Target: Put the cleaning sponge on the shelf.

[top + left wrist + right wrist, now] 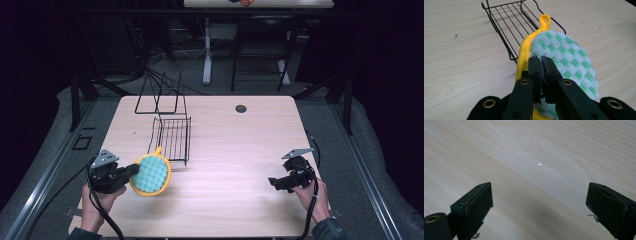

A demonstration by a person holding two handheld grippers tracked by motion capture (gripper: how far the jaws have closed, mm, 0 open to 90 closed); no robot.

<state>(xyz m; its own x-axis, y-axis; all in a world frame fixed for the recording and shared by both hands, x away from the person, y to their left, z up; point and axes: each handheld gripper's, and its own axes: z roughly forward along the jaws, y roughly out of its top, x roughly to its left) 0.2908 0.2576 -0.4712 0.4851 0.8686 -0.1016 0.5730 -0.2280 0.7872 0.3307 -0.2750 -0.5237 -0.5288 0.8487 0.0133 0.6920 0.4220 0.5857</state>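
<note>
Here the left hand-held gripper point(543, 65) is clenched on the round yellow-rimmed pot holder point(150, 174) just beside the wire rack point(172, 137); keep that pinch firm and lift it clear of the bench point(240, 160), right hand-held gripper point(539, 202) released.

Round potholder point(151, 174) — green-checked, yellow-edged (loop toward wire rack point(171, 137)) — lifted, tilted.

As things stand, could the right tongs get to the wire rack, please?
Probably yes: the right tongs stand open and hold nothing, and bare table lies between them and the wire rack. The pot holder in the left tongs sits at the rack's near-left corner.
</note>
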